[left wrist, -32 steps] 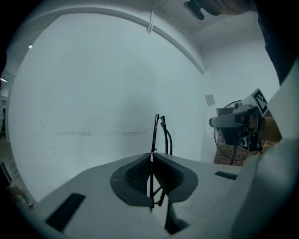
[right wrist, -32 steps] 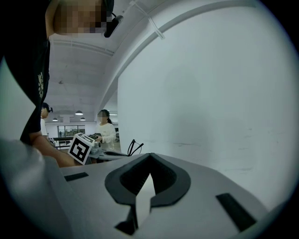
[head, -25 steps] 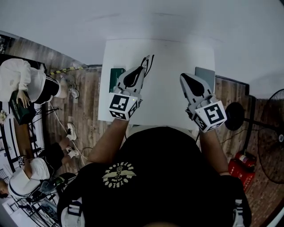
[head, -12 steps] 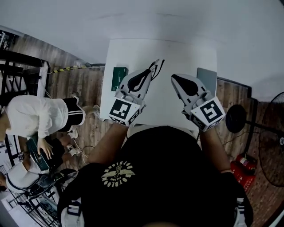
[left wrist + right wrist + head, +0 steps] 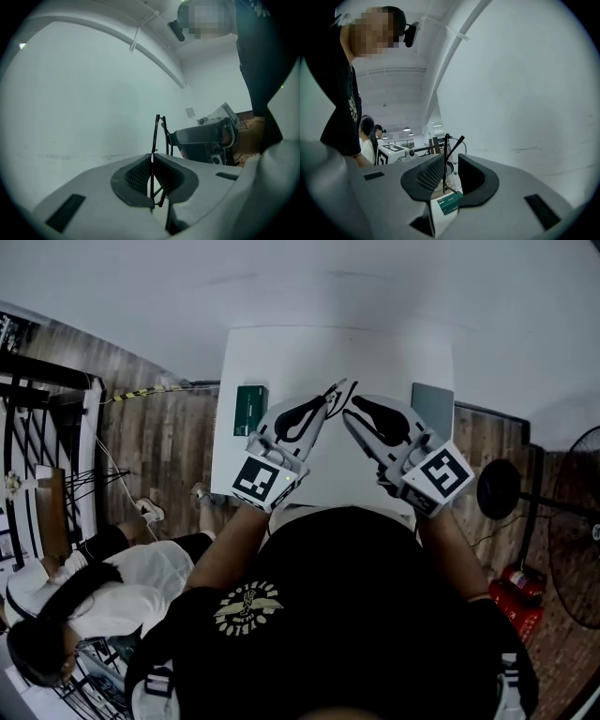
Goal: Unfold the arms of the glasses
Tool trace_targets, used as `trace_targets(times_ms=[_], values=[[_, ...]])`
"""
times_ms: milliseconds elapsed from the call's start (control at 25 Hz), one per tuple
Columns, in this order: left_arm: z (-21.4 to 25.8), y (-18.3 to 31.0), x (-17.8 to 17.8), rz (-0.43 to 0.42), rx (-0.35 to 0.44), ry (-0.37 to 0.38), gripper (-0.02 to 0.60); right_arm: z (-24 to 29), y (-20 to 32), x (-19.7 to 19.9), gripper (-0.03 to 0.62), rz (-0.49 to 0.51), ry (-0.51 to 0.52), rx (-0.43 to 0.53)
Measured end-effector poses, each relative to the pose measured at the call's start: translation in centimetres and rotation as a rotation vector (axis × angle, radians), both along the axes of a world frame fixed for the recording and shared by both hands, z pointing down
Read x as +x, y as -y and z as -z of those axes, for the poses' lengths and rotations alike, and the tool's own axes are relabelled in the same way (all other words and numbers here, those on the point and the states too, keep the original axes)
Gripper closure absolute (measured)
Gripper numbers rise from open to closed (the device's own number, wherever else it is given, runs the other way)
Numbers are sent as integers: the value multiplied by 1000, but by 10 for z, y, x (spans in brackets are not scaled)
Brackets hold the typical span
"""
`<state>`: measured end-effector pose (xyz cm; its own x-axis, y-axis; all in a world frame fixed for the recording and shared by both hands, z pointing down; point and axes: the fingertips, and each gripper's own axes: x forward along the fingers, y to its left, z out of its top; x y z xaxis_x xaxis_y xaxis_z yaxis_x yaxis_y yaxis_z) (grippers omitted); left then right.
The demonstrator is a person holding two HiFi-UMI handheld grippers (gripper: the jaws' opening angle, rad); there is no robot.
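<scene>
Black thin-framed glasses (image 5: pixel 336 393) hang above the white table (image 5: pixel 281 352), held up between my two grippers. My left gripper (image 5: pixel 323 406) is shut on the frame; in the left gripper view the thin black frame (image 5: pixel 157 133) stands upright, pinched between the pads of the left gripper (image 5: pixel 151 158). My right gripper (image 5: pixel 351 411) faces it from the right, tip to tip. Its jaws have just been opening. In the right gripper view, one arm of the glasses (image 5: pixel 446 152) stands between the jaws of the right gripper (image 5: pixel 451 163), close to the left pad, not pinched.
A green box (image 5: pixel 250 410) lies at the table's left edge and a grey flat case (image 5: pixel 432 406) at its right edge. A fan (image 5: pixel 572 531) and a red can (image 5: pixel 511 601) stand on the wooden floor to the right. A person in white (image 5: pixel 84 606) is at lower left.
Both grippers have moved up and toward each other over the table until their tips nearly meet at the glasses. The person in white has walked down the left side.
</scene>
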<state>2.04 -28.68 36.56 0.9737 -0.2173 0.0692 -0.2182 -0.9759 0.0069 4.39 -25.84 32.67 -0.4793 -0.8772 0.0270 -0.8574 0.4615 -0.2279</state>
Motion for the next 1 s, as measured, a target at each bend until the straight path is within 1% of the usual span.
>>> trace_targets(times_ms=[160,200,280,360,480,640,880,1000], values=[[6,-9,3,-16,55,-8,561,0,-1,-3,510,35,71,-21],[5,-9,4,-18,56,-7,561,-2,-1,-3,518,45,89,-30],[1,-9,4,-15,42,0,561,-5,-1,-2,559,61,130,-47],[1,-7,3,-8,32,-2,561,-5,-2,-3,569,71,158,-58],[6,-5,0,6,25,-20,561,-5,-6,-6,572,72,158,-64],[6,4,-6,28,-12,-39,561,-7,-8,-7,576,64,153,-72],[11,23,-12,80,-43,-65,561,-14,-9,-7,579,54,146,-87],[14,28,-16,92,-63,-80,561,-18,-12,-8,579,46,142,-93]])
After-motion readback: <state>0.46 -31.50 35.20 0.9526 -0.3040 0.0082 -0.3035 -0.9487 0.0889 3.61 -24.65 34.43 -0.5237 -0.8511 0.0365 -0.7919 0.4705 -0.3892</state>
